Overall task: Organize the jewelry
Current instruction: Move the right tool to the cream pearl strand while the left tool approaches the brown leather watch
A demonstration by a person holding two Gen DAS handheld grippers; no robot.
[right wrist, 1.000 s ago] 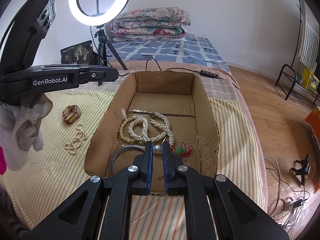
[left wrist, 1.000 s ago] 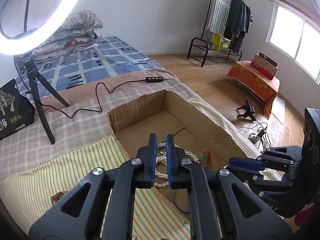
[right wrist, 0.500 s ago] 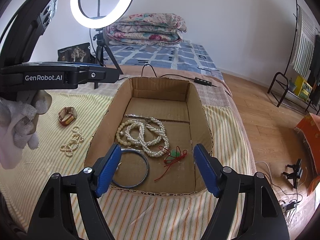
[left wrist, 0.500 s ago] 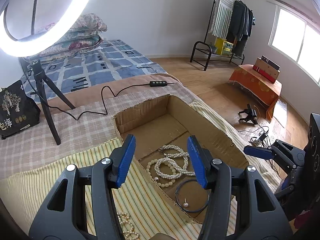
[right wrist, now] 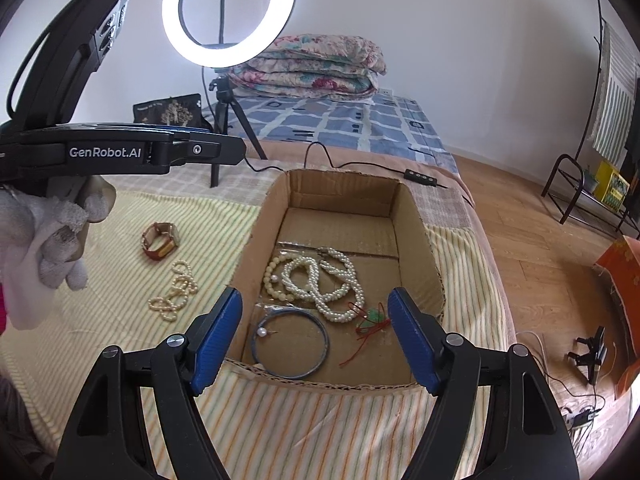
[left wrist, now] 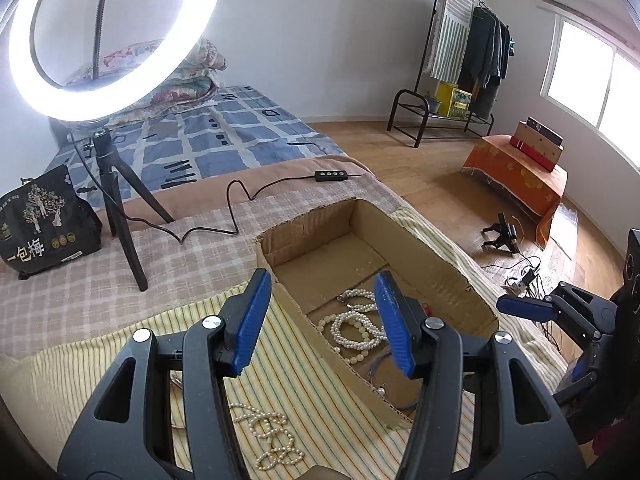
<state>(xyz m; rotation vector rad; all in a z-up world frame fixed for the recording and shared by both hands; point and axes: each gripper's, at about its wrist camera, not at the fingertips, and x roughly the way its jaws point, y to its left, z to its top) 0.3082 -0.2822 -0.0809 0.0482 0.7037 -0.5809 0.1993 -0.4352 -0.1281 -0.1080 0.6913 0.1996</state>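
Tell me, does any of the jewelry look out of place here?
Yes. A watch and a pearl strand lie on the striped blanket, outside the box that holds the other pieces.

text: "GenRobot.AI", white, on left tool (right wrist: 120, 151) arm at 10 o'clock | text: "一包梅", white, on black bag (left wrist: 46, 224) at 9 o'clock

An open cardboard box (right wrist: 414, 240) holds tangled pearl necklaces (right wrist: 316, 280), a blue bangle (right wrist: 291, 343) and a red-corded green pendant (right wrist: 370, 318). Left of it, a watch (right wrist: 161, 240) and pearl strand (right wrist: 174, 294) lie on striped bedding.
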